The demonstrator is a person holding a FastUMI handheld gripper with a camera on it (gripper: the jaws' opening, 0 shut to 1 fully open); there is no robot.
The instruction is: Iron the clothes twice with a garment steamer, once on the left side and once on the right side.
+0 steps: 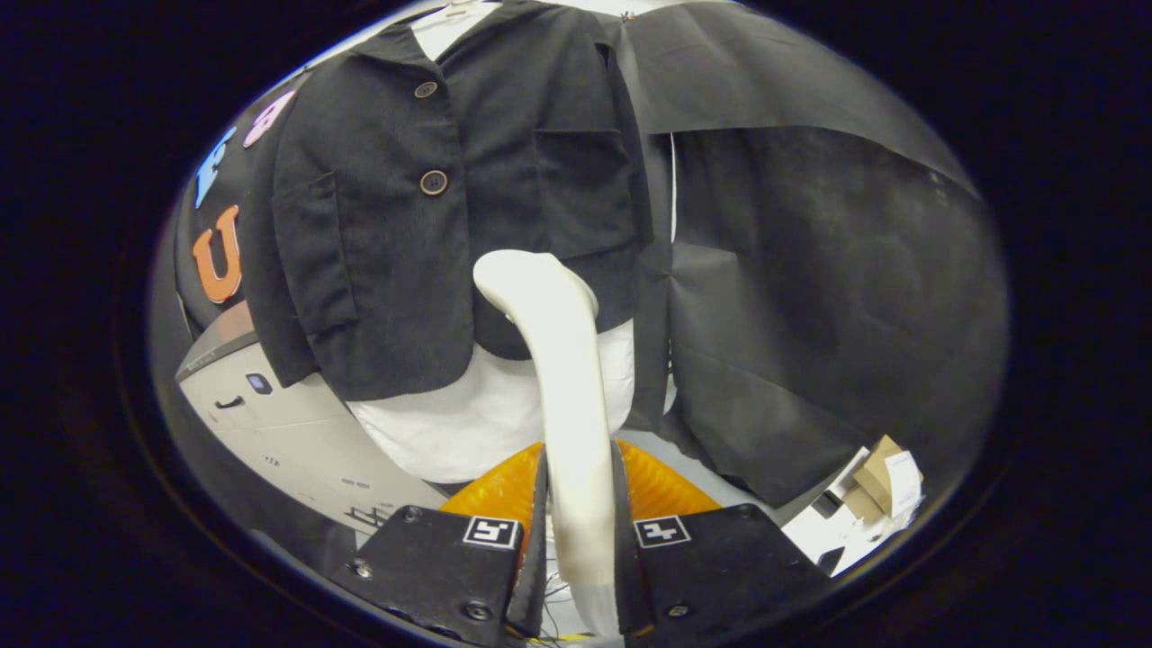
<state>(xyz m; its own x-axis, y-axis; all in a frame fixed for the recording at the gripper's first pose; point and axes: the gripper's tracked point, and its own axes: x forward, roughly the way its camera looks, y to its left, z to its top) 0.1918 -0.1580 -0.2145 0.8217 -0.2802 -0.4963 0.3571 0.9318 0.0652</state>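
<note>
My gripper [580, 504] is squeezed tight on the white steamer handle [576, 432], with one finger pressing each side. The handle rises up between my fingers, and its curved head [531, 279] rests against the lower right part of the black jacket [450, 207]. The jacket hangs over a white shirt [468, 423], right ahead of me.

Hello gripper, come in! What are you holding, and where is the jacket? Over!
Gripper shut on steamer handle. Steamer head at lower front of black jacket, touching or just off, can't tell. Nothing between them.
</note>
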